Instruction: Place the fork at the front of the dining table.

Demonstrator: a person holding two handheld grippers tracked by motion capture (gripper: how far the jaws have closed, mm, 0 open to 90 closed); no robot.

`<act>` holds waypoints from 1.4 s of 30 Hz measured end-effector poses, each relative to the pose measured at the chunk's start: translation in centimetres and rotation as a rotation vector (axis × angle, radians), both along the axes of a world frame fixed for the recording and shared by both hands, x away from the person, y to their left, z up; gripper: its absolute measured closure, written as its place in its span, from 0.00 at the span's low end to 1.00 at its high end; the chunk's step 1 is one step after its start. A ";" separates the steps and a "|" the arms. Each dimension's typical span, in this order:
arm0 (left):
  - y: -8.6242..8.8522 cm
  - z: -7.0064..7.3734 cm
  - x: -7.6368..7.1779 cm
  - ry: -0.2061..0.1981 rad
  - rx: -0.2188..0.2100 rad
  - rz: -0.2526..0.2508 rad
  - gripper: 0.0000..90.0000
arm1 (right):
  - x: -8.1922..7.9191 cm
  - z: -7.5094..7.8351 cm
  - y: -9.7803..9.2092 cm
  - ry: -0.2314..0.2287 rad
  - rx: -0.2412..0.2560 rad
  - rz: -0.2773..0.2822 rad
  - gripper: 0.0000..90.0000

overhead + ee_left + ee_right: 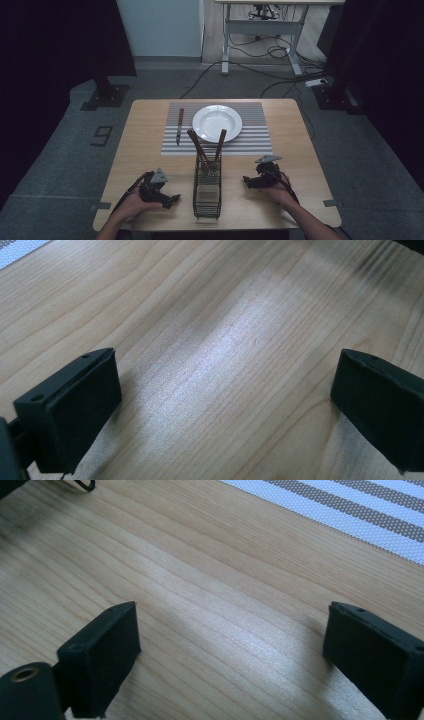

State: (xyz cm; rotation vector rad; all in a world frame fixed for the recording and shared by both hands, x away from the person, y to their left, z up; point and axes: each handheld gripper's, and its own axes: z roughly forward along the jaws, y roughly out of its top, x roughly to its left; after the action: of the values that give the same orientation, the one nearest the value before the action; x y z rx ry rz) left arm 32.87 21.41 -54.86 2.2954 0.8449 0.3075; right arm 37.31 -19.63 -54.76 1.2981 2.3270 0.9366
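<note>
A white plate (217, 123) rests on a striped placemat (250, 142) at the far half of the wooden table (145, 145). A knife (179, 125) with a brown handle lies on the mat left of the plate. A black wire caddy (207, 187) stands at the table's middle front, with two brown-handled utensils (220, 142) sticking up from it. My left gripper (170, 200) rests on the table left of the caddy, open, with bare wood between its fingers (75, 410). Right of the caddy, my right gripper (248, 181) sits open over bare wood, its fingers (102, 657) wide apart.
A corner of the placemat (360, 515) lies ahead of the right gripper. The caddy's wire edge (80, 485) shows at the top left of the right gripper view. Beyond the table stand a desk frame (260, 35) and floor cables (270, 75).
</note>
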 end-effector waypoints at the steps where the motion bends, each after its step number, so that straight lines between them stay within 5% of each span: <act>1: 0.0 0.0 0.0 0.000 0.000 0.000 0.00 | 0.0 0.1 0.0 0.004 -0.001 -0.002 0.11; 15: 0.1 0.0 0.1 0.000 0.001 -0.011 0.00 | -0.2 0.9 0.0 0.045 0.057 -0.024 0.17; 32: 0.1 0.0 0.1 0.000 0.001 -0.016 0.00 | -0.9 3.9 -1.7 -0.095 0.199 -0.029 0.22; 42: 0.1 0.0 0.1 0.000 0.001 -0.018 0.00 | -1.6 5.4 -1.5 -0.149 0.224 0.016 0.25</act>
State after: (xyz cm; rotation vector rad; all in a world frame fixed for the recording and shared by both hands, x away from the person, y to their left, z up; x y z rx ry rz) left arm 32.96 21.52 -54.86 2.3030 0.8234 0.3001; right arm 35.71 -21.09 -49.31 1.2445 2.1708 1.2847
